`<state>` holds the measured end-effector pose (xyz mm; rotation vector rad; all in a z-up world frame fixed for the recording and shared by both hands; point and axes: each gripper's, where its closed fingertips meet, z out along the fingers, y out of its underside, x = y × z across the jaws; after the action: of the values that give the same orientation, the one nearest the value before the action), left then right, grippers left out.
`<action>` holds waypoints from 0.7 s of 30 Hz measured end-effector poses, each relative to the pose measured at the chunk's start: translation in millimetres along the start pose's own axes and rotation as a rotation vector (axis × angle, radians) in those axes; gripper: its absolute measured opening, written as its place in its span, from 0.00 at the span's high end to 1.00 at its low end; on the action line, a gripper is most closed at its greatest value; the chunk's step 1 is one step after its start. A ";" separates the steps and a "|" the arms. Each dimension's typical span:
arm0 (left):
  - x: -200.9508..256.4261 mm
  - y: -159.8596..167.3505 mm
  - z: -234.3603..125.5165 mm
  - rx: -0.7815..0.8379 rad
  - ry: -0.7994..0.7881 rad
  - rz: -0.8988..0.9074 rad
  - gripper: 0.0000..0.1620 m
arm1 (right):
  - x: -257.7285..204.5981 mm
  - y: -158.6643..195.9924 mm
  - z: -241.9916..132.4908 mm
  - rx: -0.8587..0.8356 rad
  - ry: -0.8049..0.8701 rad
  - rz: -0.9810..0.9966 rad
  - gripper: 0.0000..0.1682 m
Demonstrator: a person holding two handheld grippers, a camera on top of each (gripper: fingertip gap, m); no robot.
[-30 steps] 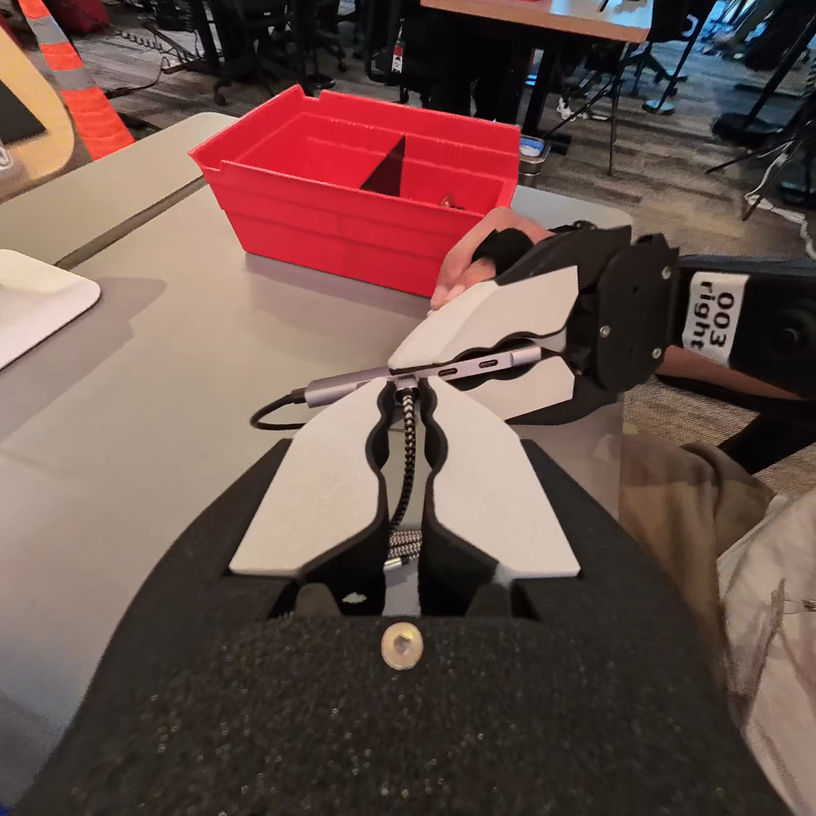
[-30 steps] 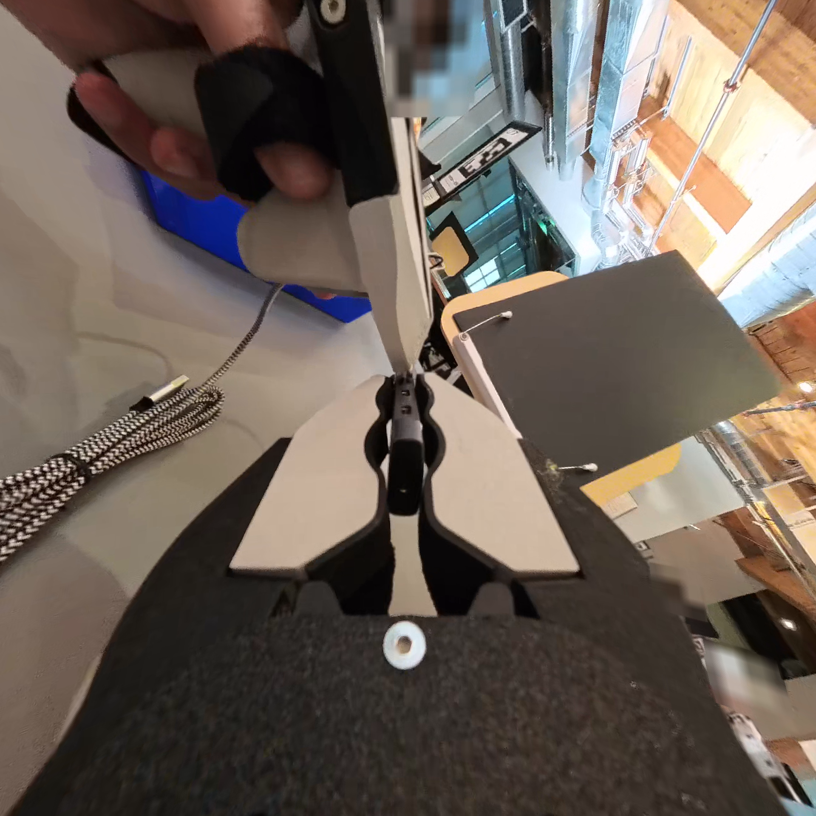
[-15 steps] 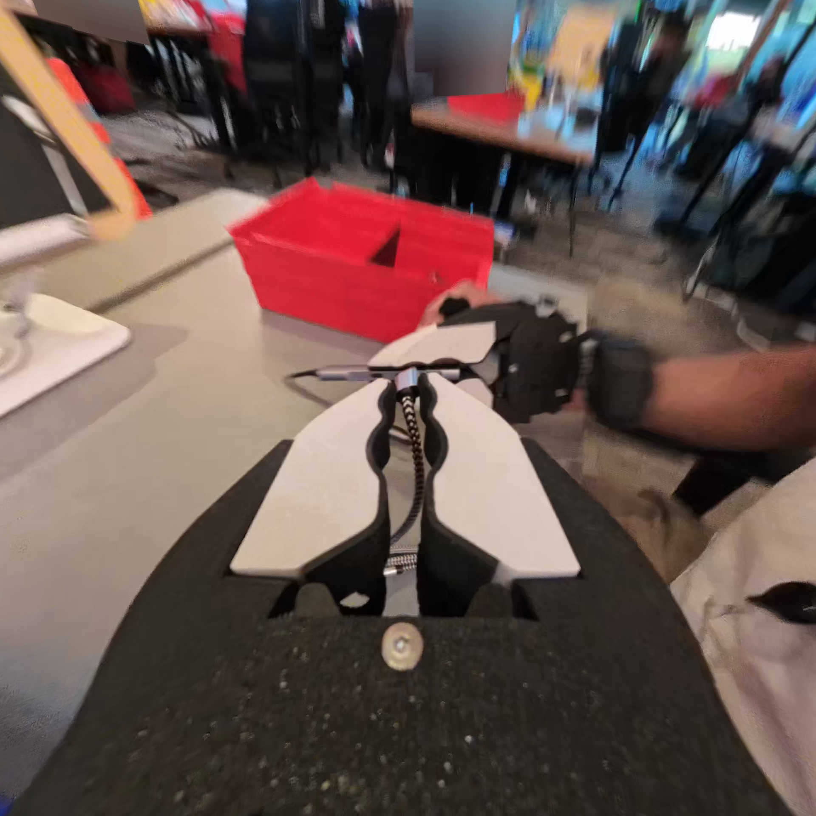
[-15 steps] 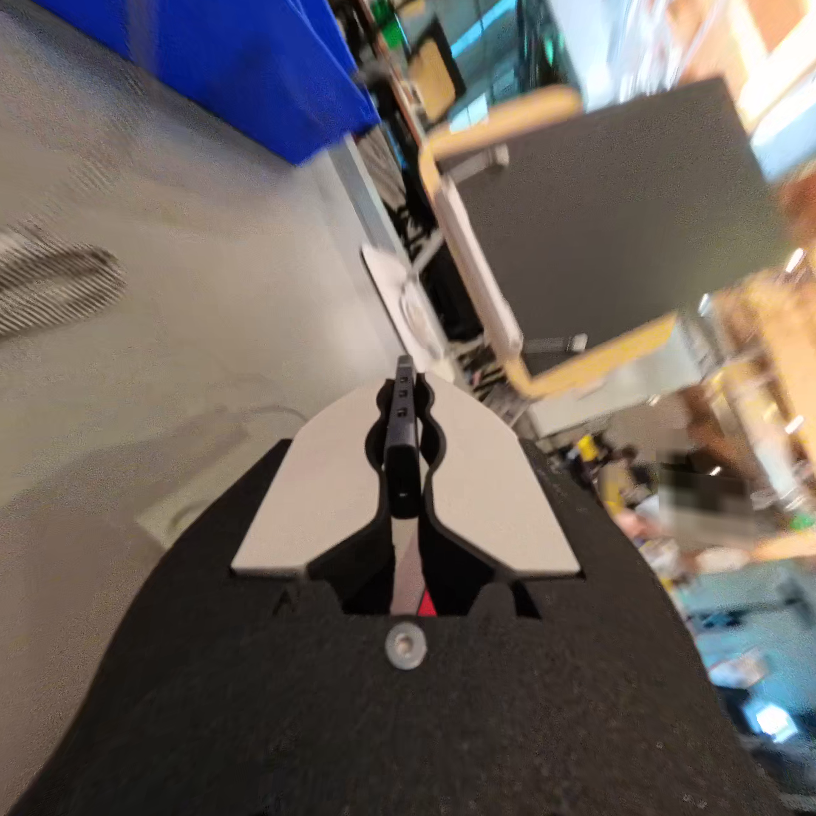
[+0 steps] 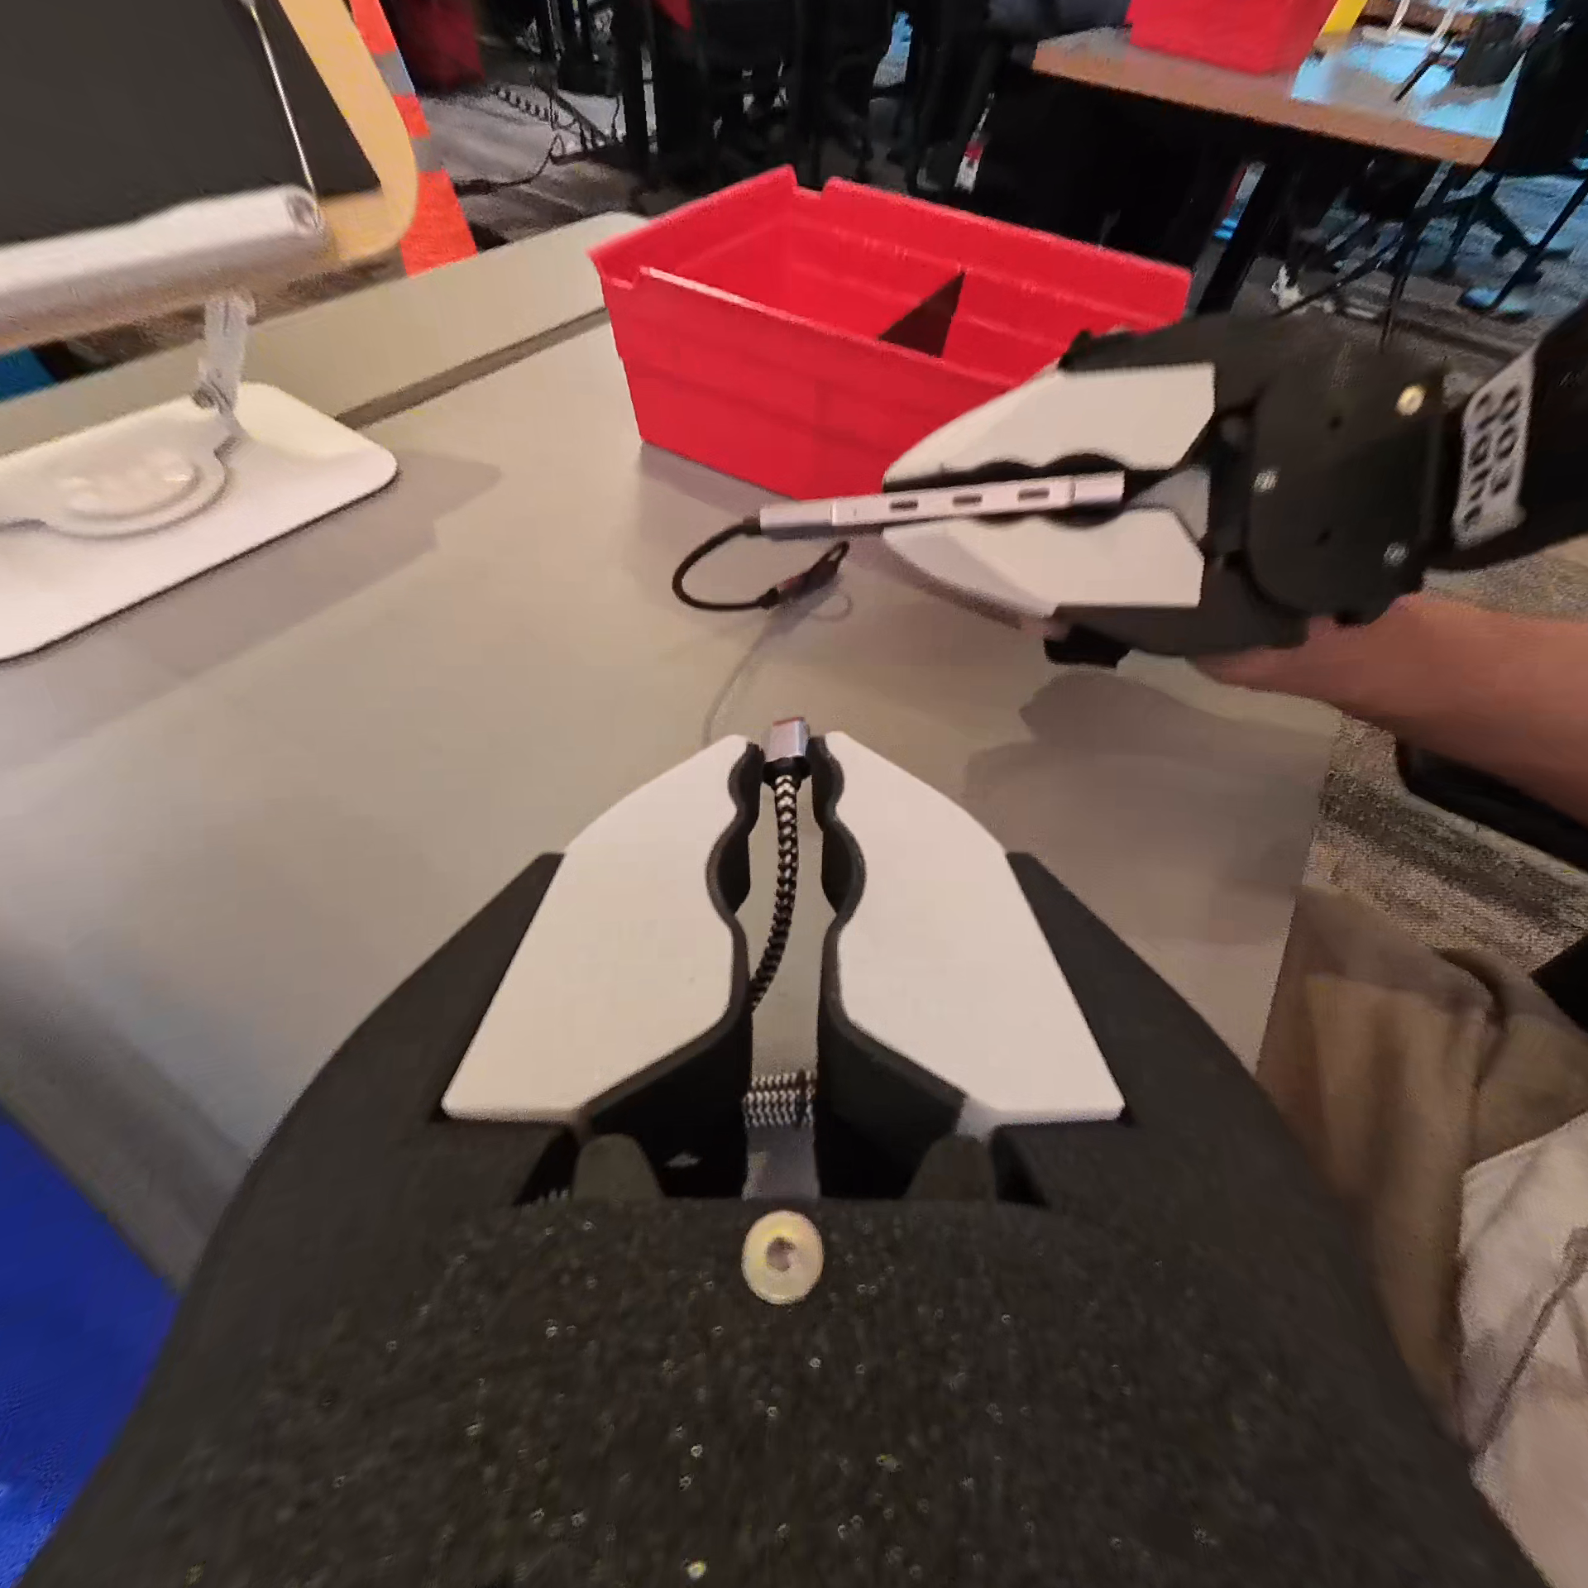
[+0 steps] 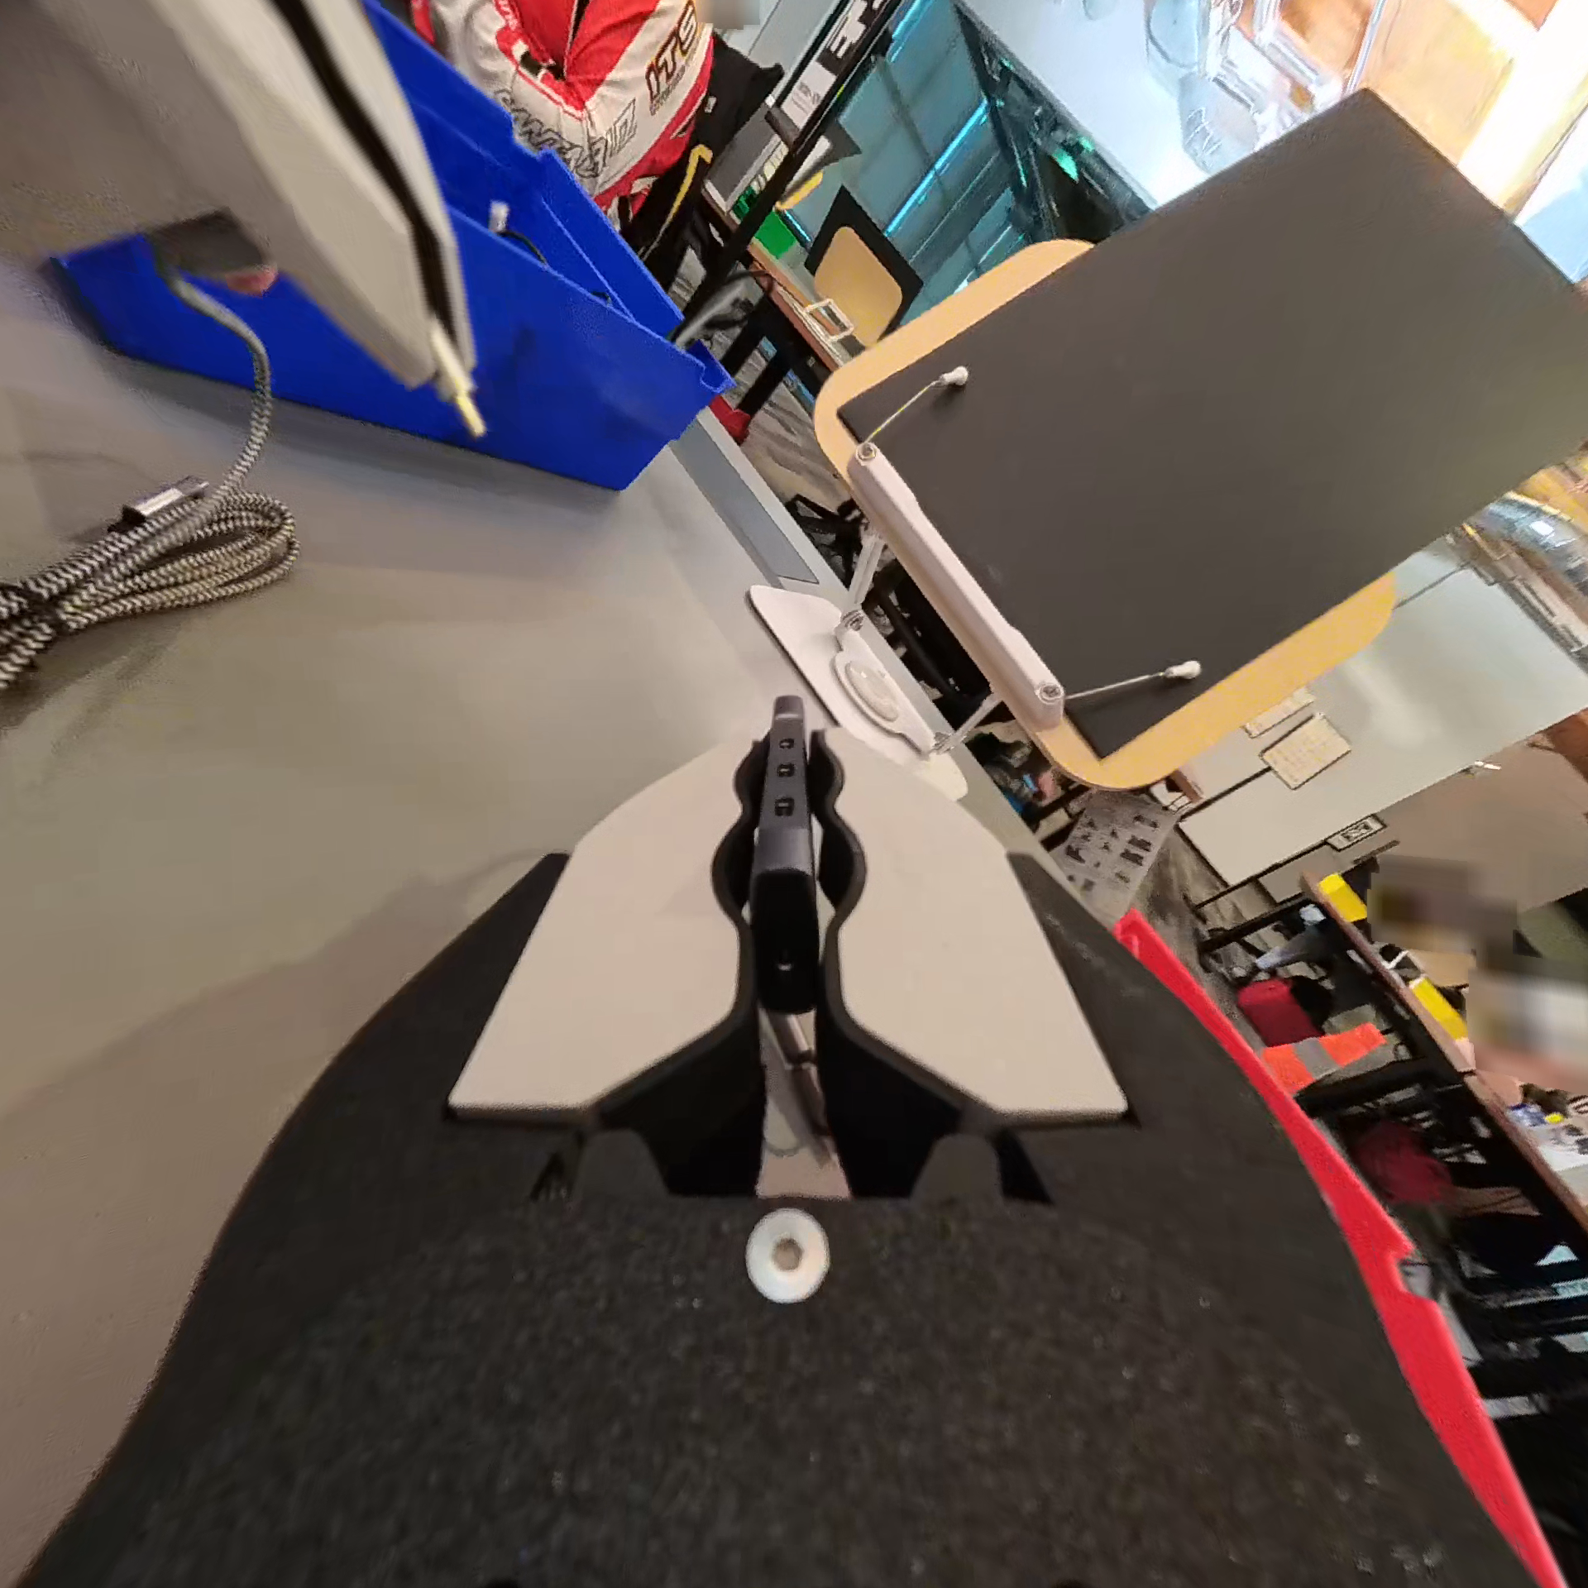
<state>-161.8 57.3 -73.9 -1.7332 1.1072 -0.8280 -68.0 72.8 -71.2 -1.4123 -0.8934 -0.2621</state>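
Observation:
My left gripper [image 5: 789, 749] is shut on the metal plug [image 5: 789, 737] of a black-and-white braided cable [image 5: 780, 894], a little above the grey table [image 5: 430, 687]. The cable's bundled coil [image 6: 163, 558] lies on the table. My right gripper [image 5: 902, 507] is shut on a slim grey USB hub [image 5: 971, 501], held level to the right, ahead of the plug, with a gap between them. The hub's short black lead [image 5: 730, 584] loops down onto the table. In the right wrist view the hub [image 6: 782, 885] sits edge-on between my right gripper's jaws [image 6: 786, 748], and the left gripper [image 6: 447, 378] shows at upper left.
A red bin [image 5: 773, 404] stands at the far side of the table; its rim [image 6: 1289, 1143] also shows in the right wrist view. A blue bin [image 6: 558, 361] sits on the left. A white stand base [image 5: 215, 481] carries a black board [image 6: 1203, 412]. A person's forearm [image 5: 1418, 679] holds the right gripper. One gripper's finger ends stand about 10 cm off the other's.
One second ago the plug tip met the hub's side. Now the two grippers are apart: the plug is clear of the hub, and the right gripper has moved right and farther off.

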 end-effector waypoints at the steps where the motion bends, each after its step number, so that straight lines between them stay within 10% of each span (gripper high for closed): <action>1: -0.3 4.7 1.1 -0.010 0.000 -0.008 0.93 | 0.5 0.4 -0.5 0.000 -0.002 0.011 0.94; 10: 16.9 25.3 6.5 -0.066 0.059 -0.021 0.93 | 21.8 -17.8 -5.6 0.043 -0.042 0.201 0.94; 16: 36.2 34.0 7.6 -0.097 0.071 0.049 0.93 | 186.5 -40.4 -33.8 0.048 0.058 0.403 0.95; 21: 39.0 35.1 8.5 -0.102 0.074 0.047 0.93 | 275.6 25.5 -20.6 -0.076 0.036 0.608 0.95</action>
<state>-151.2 16.9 -106.8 -1.7651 1.2541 -0.8245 138.4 152.5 96.3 -1.6733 -0.3948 0.1408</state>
